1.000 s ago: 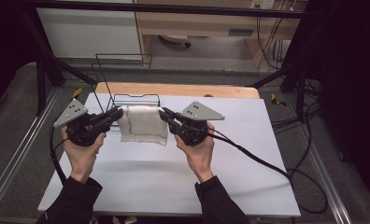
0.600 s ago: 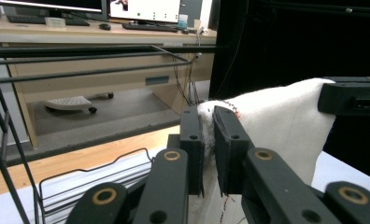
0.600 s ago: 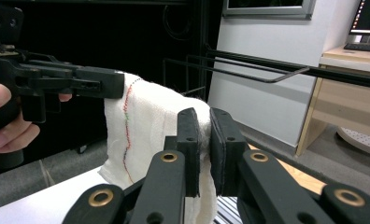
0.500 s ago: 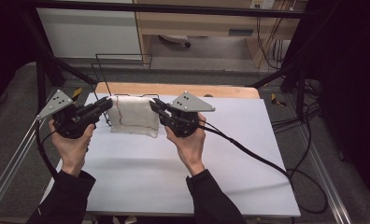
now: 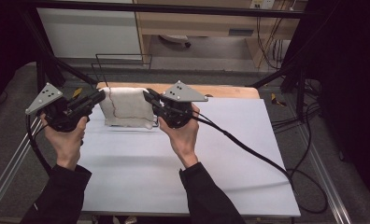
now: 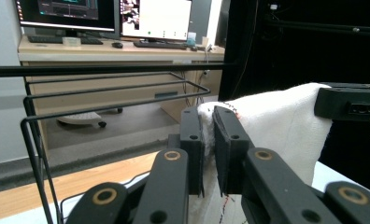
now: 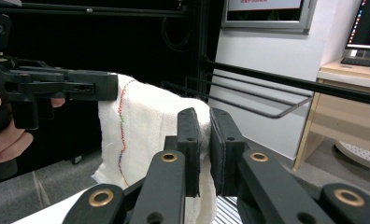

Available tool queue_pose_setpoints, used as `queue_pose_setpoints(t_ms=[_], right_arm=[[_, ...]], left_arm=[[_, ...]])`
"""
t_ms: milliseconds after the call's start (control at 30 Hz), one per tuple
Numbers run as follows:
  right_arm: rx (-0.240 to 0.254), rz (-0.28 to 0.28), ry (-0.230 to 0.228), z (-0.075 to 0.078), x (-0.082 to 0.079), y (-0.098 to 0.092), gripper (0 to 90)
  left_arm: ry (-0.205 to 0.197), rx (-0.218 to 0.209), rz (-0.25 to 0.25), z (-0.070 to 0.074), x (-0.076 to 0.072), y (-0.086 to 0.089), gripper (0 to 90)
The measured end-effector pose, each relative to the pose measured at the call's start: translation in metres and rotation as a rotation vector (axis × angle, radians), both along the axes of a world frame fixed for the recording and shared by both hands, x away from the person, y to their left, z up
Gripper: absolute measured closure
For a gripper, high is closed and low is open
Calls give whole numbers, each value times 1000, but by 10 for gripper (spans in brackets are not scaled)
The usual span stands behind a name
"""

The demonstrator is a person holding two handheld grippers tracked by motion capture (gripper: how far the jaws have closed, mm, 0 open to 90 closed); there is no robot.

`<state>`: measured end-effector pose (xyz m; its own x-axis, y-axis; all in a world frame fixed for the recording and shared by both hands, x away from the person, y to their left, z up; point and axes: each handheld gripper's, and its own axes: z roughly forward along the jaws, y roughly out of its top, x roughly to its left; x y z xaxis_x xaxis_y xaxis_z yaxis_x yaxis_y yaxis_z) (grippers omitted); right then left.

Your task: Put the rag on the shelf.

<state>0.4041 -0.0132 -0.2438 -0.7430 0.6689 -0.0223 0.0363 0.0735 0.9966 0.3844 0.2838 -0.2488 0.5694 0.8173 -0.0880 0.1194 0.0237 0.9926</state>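
Along the far edge of the white worktop (image 5: 220,158) we see a black wire rack (image 5: 122,63) standing by a wooden board (image 5: 230,91), with black cables (image 5: 295,116) at the frame's right and a desk with monitors (image 6: 103,11) beyond.

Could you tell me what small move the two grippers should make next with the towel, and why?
Probably carry it forward over the black wire rack. The left gripper and right gripper each pinch a top corner of the white towel, which hangs between them just short of the rack's rails.
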Motion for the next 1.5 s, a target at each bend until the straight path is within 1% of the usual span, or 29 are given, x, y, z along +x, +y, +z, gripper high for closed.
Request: queue_pose_setpoints(t_ms=[233, 367, 733, 1000, 1100, 1267, 1433, 1500], right_arm=[[-3, -2, -18, 8, 5, 6, 836], [4, -3, -24, 13, 8, 9, 836], [4, -10, -51, 30, 18, 16, 836], [6, -17, -71, 45, 25, 21, 836], [8, -20, -73, 50, 28, 22, 836], [7, -26, -75, 56, 34, 26, 836], [0, -33, -77, 63, 41, 31, 836], [3, -33, -79, 66, 44, 33, 836]], left_arm=[[-13, -12, 11, 6, 3, 5, 826], [-24, -21, 13, 10, 5, 7, 826], [-53, -20, 31, 27, 12, 12, 826], [-69, -30, 38, 40, 18, 15, 826], [-72, -22, 45, 45, 21, 16, 826], [-77, -28, 54, 51, 27, 18, 826], [-77, -20, 71, 58, 34, 20, 826], [-81, -25, 73, 61, 36, 21, 826]])
